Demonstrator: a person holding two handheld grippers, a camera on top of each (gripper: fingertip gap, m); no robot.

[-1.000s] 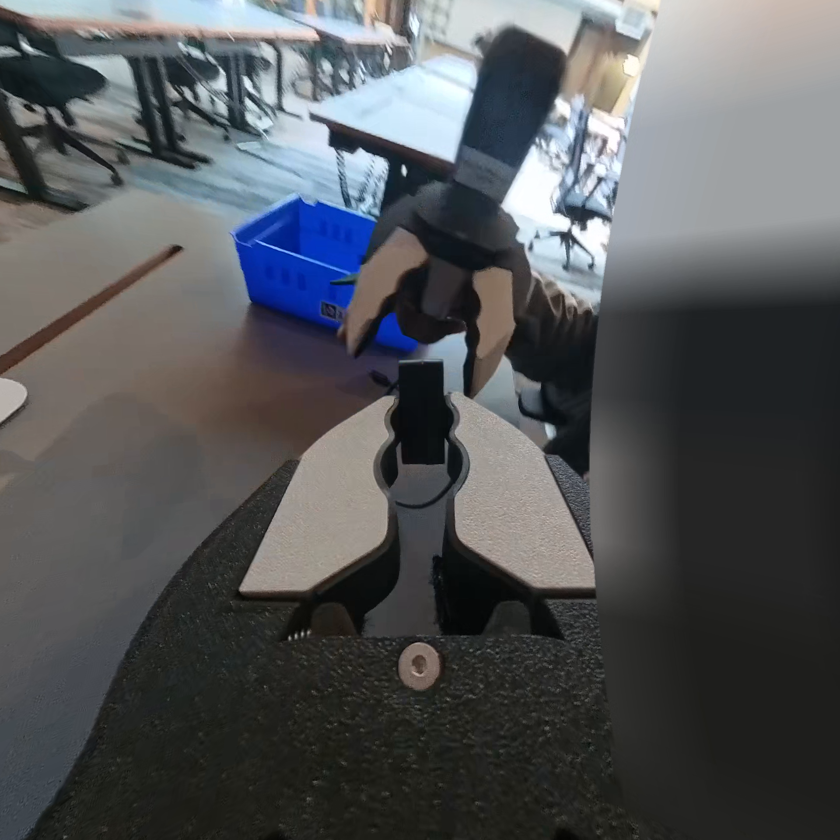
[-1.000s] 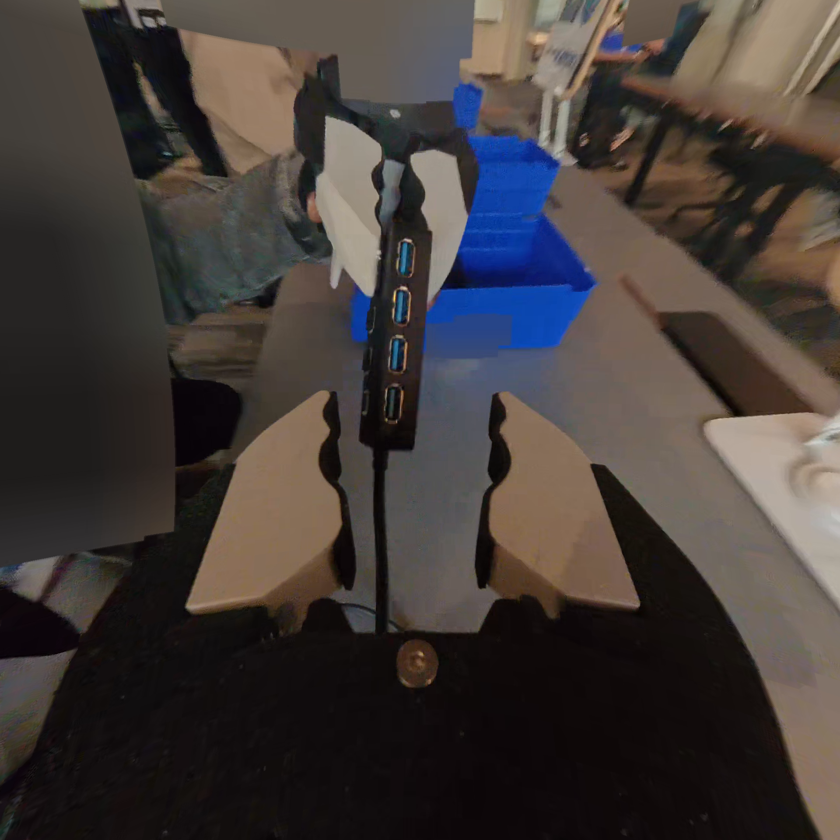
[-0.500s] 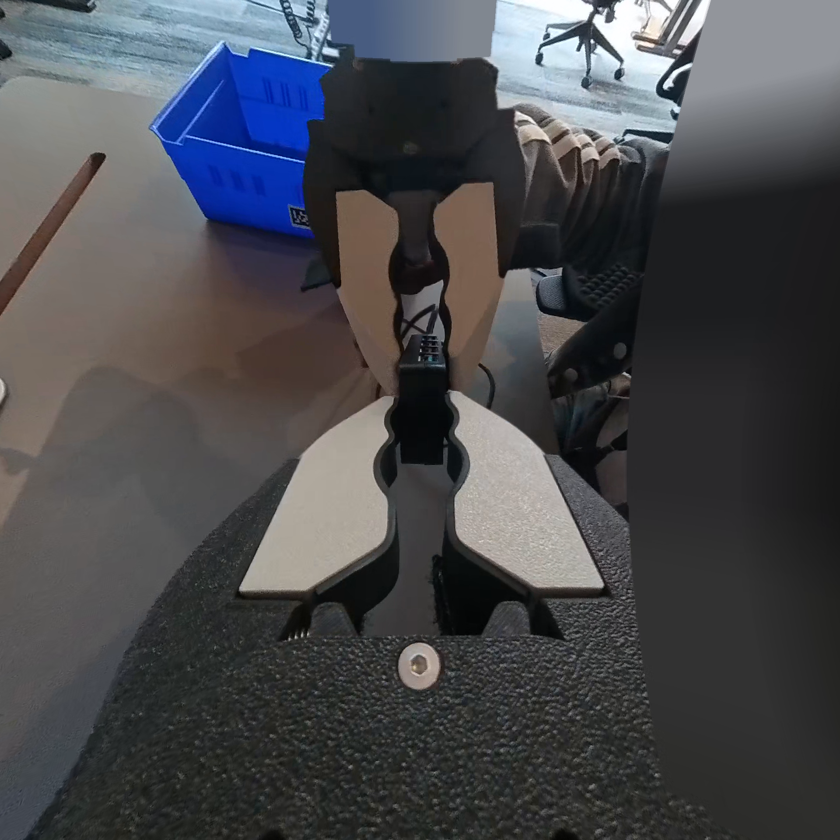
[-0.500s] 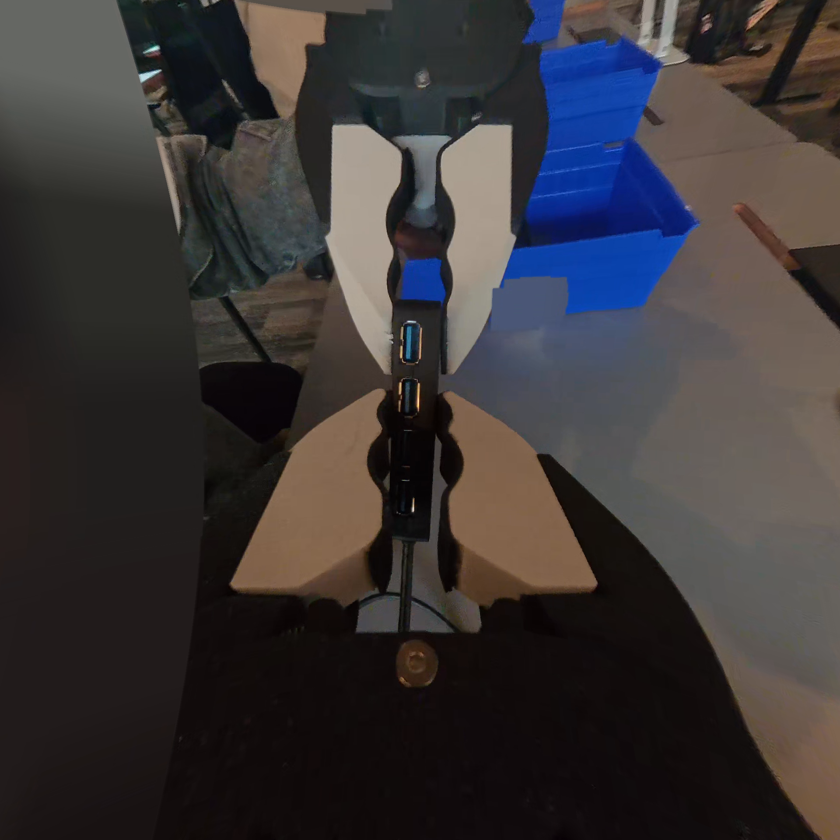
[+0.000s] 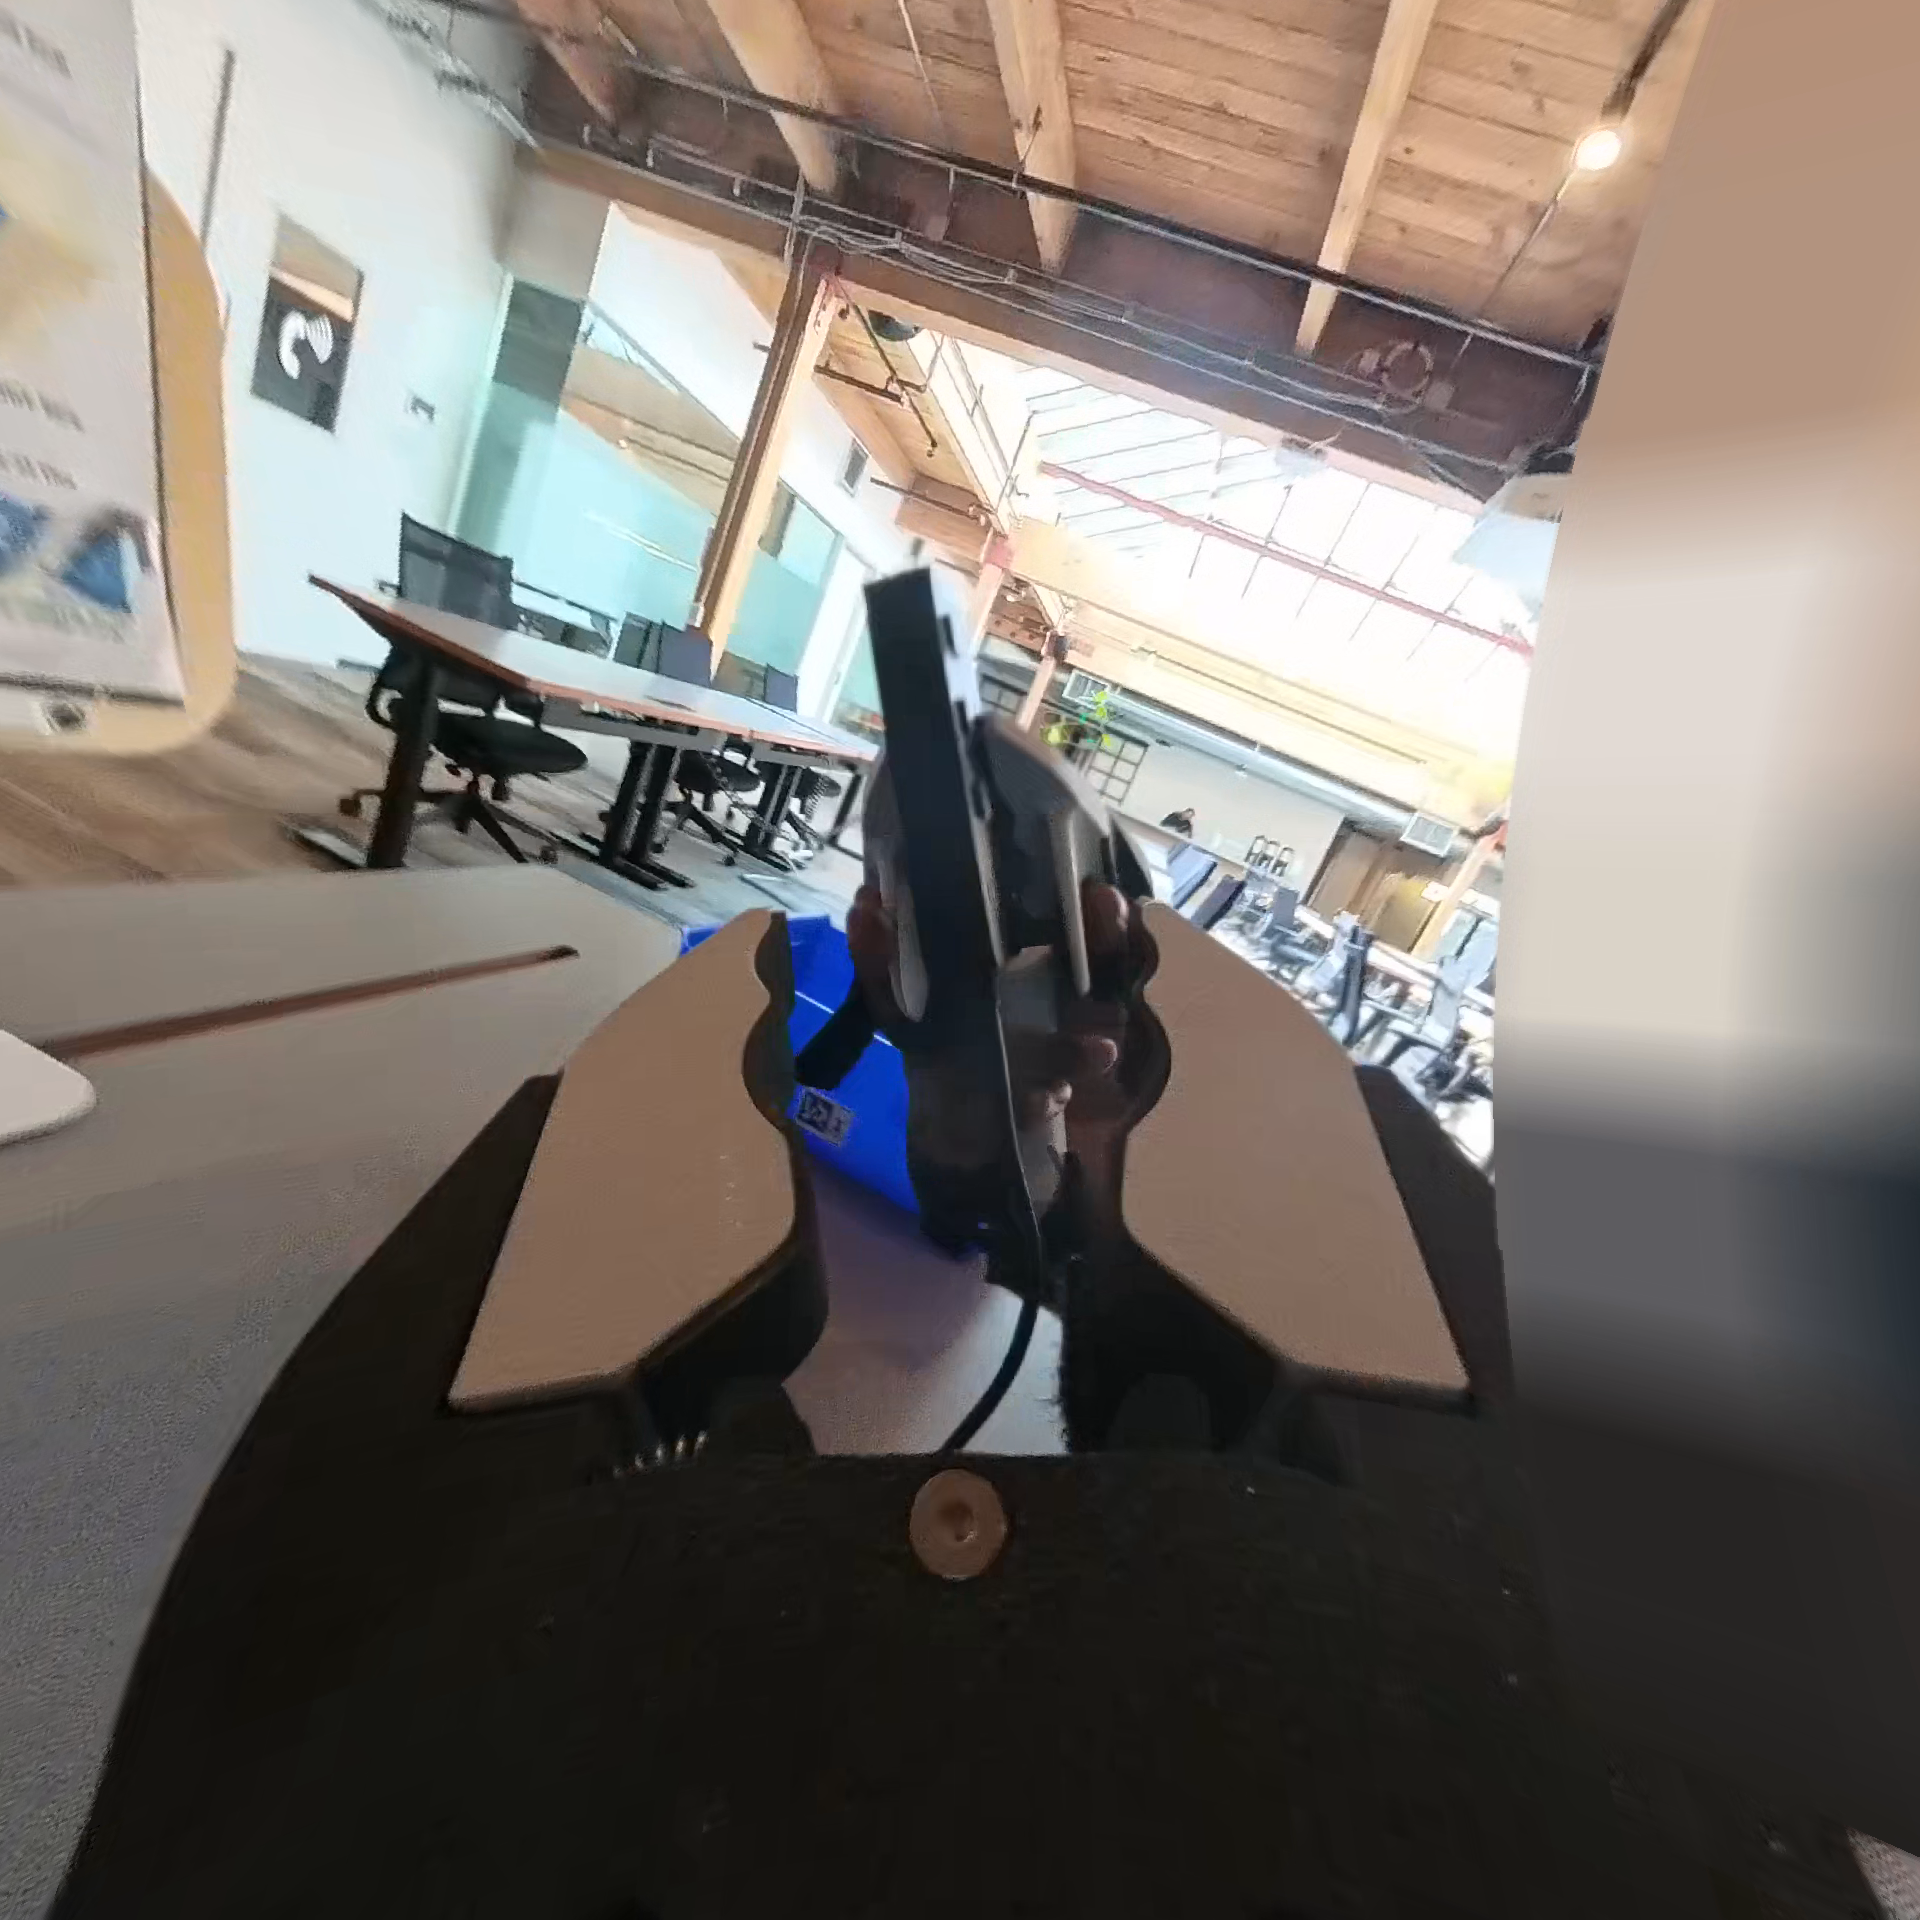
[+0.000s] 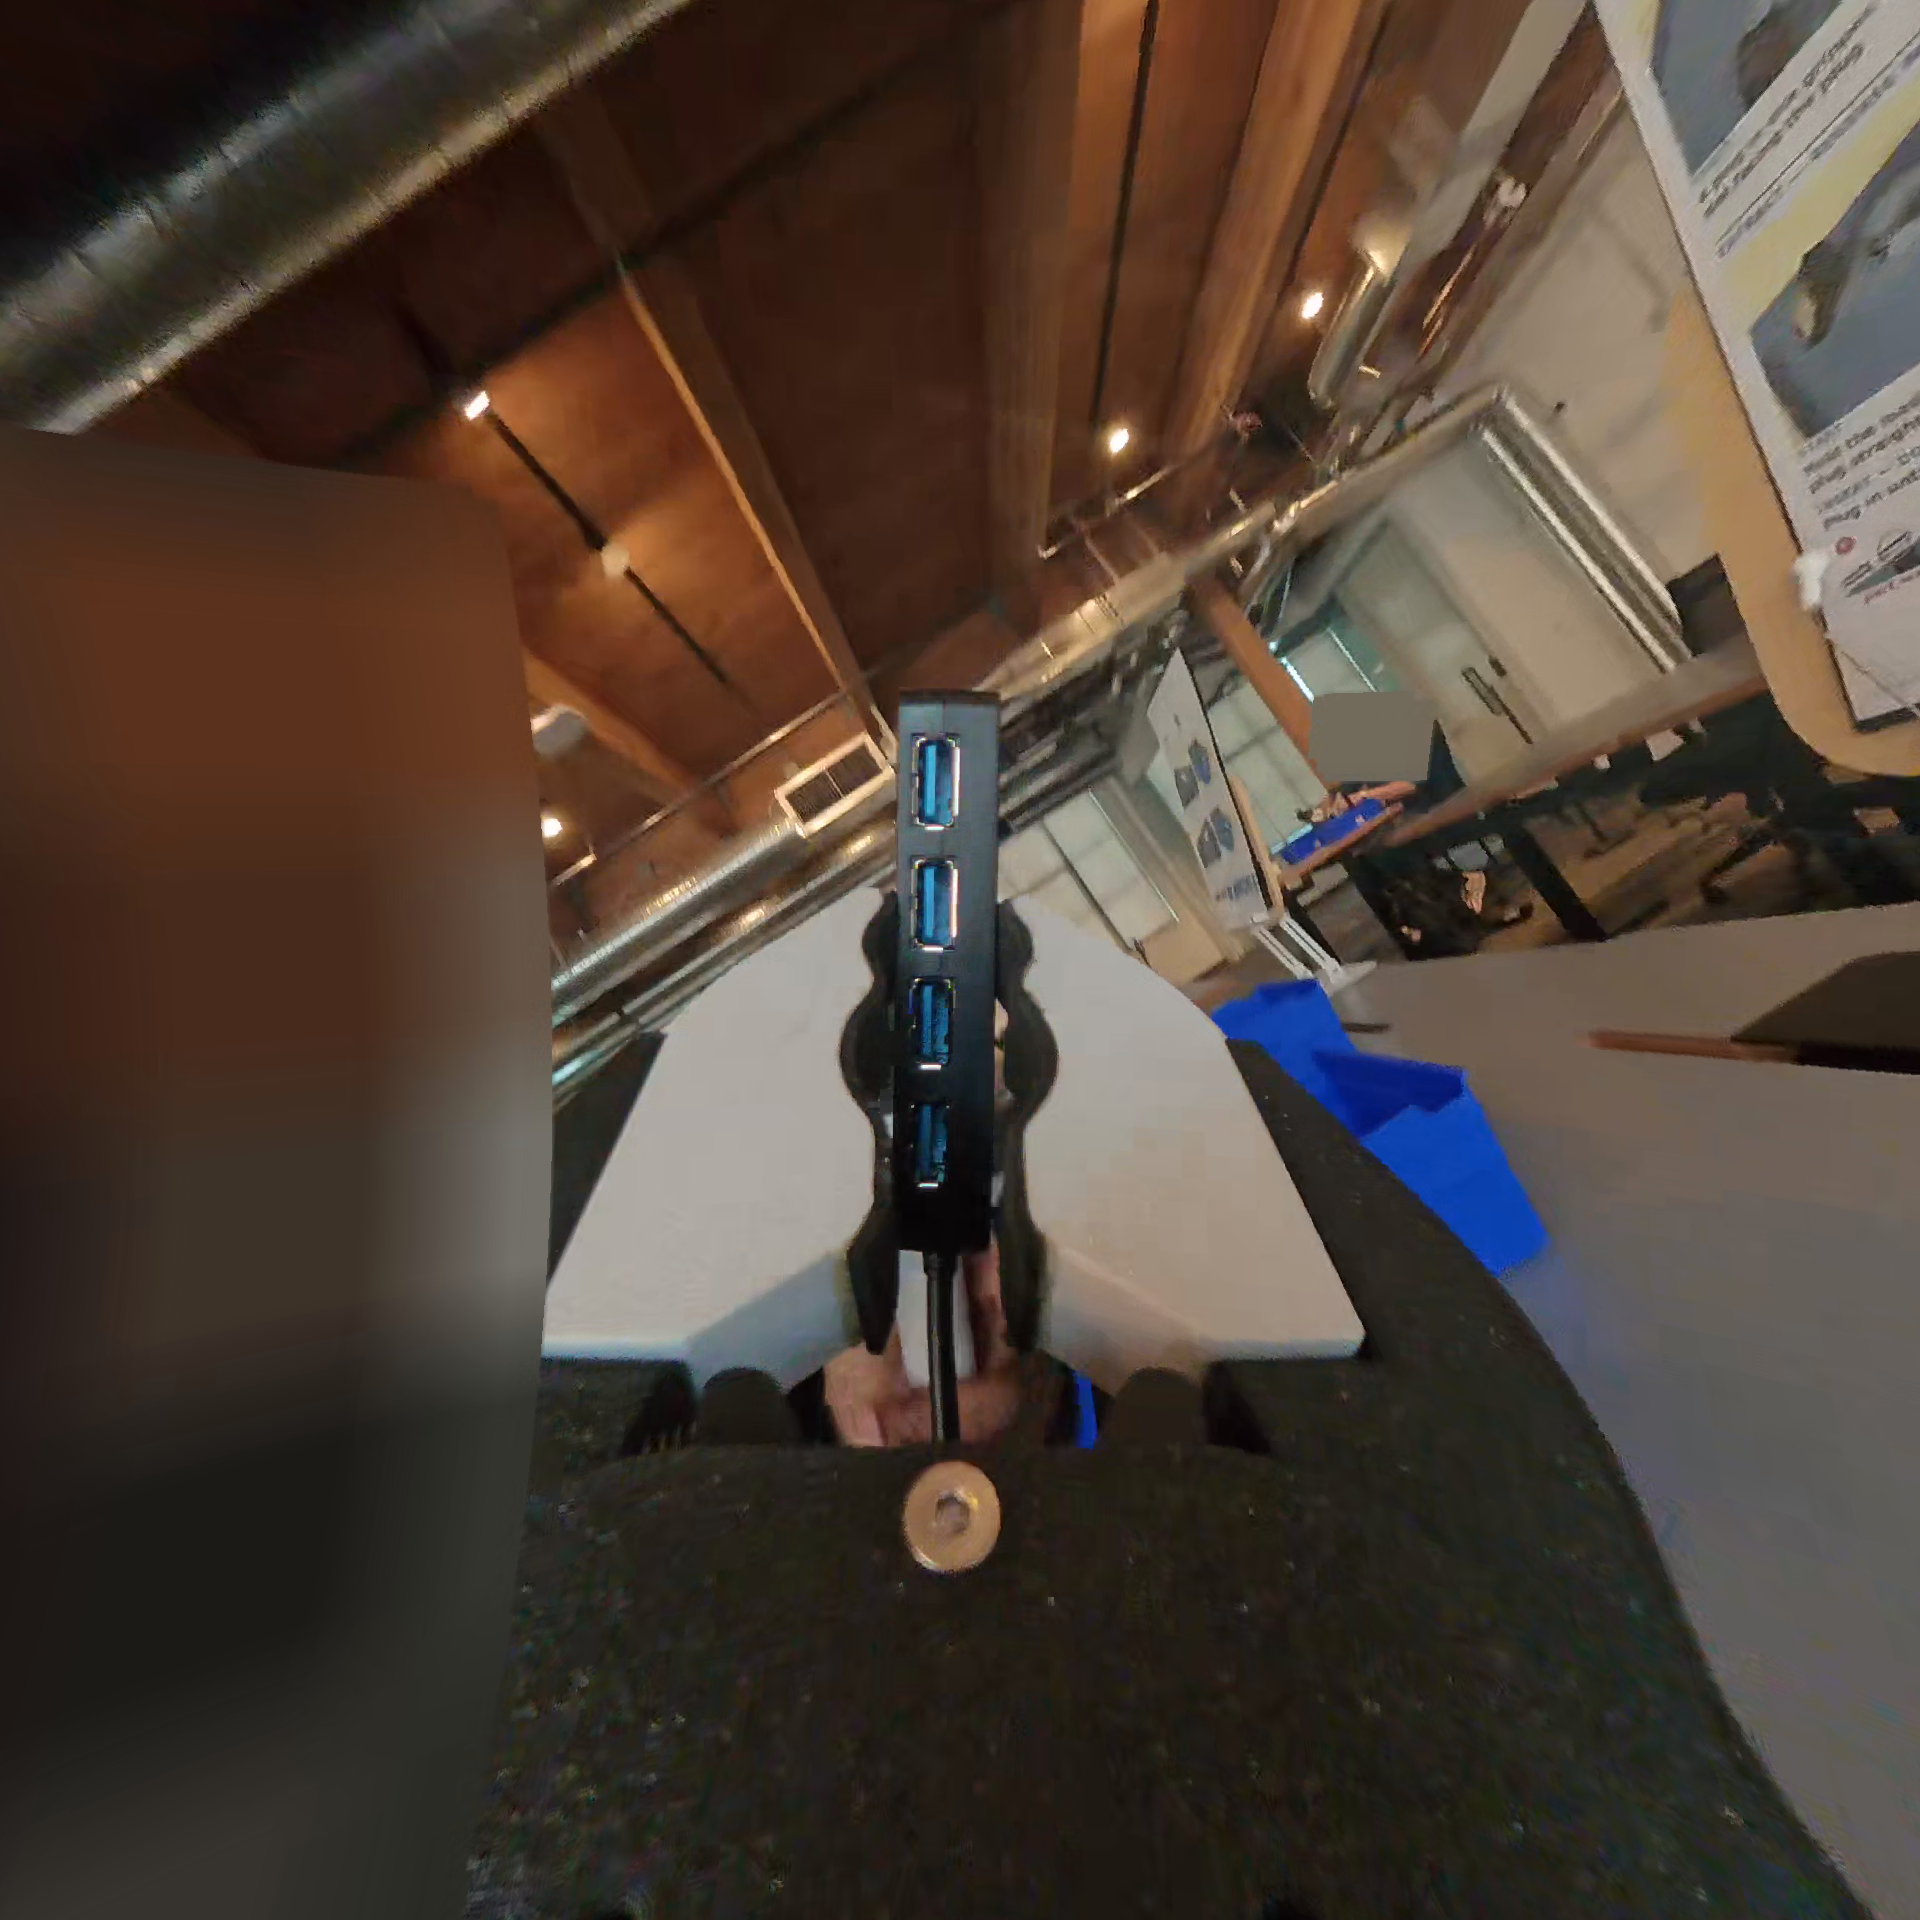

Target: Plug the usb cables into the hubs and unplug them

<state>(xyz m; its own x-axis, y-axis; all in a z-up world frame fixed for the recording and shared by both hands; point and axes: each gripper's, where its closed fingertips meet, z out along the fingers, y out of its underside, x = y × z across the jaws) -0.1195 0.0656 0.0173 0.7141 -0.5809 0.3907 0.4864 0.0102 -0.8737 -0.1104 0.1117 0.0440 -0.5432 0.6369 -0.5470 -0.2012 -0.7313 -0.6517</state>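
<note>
A black USB hub [image 6: 945, 966] with several blue ports stands upright in my right gripper [image 6: 948, 925], which is shut on its lower half. The hub's own black cable [image 6: 943, 1351] hangs down from its bottom end. My left gripper [image 5: 956, 925] is open and empty. Its grey fingers [image 5: 665, 1122] stand wide apart. The hub also shows in the left wrist view [image 5: 920, 790], edge-on, beyond the open left fingers, with its cable [image 5: 1018, 1351] trailing down between them. No separate USB cable plug is in view.
A blue plastic bin [image 6: 1423, 1132] sits on the grey table [image 6: 1714, 1195]; the bin also shows in the left wrist view [image 5: 831, 997]. A white object [image 5: 26, 1091] lies at the table's left edge. Desks and office chairs [image 5: 468, 748] stand behind.
The left gripper, shut on the hub a second ago, has let go and opened. The right gripper closed on the hub and now holds it alone. Both views have tilted up toward the ceiling.
</note>
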